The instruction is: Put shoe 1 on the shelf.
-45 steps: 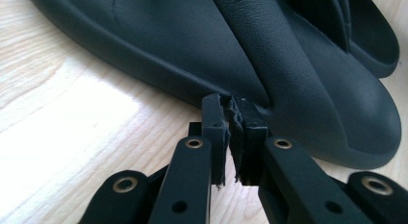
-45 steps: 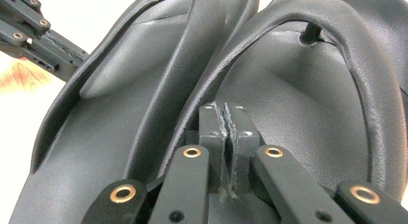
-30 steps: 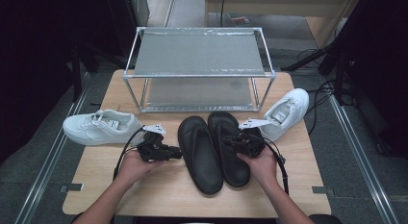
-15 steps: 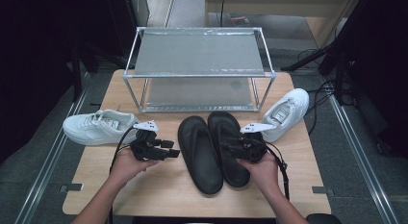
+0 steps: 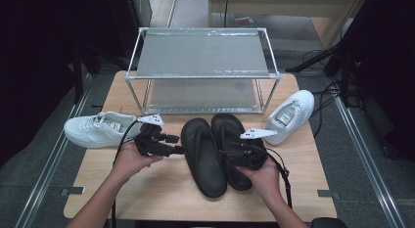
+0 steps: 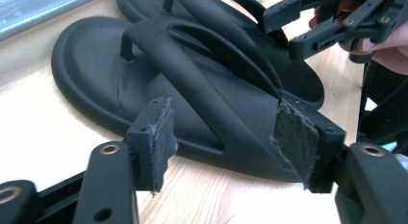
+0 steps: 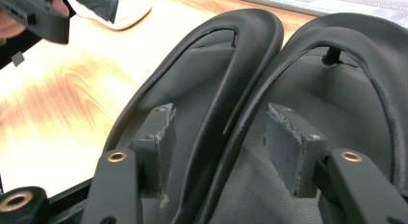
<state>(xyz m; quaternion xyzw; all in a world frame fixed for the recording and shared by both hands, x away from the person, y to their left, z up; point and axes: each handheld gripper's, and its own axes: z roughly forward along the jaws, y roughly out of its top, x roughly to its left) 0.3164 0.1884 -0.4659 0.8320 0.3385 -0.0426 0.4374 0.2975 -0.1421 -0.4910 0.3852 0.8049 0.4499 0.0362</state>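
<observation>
left gripper (image 5: 180,149) – jaws just opening wide, holding nothing | right gripper (image 5: 222,152) – jaws opening too, hanging over the black sandals (image 5: 215,152) | sandals lying side by side on the table (image 5: 161,189), in front of the rack (image 5: 203,71) | risk – grabbing both edges together and dragging the pair crooked

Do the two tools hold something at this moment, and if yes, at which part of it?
Nothing is held. The left tool and the right tool have both just been opening, and their pads stand clear of the black sandals, which lie on the table.
</observation>
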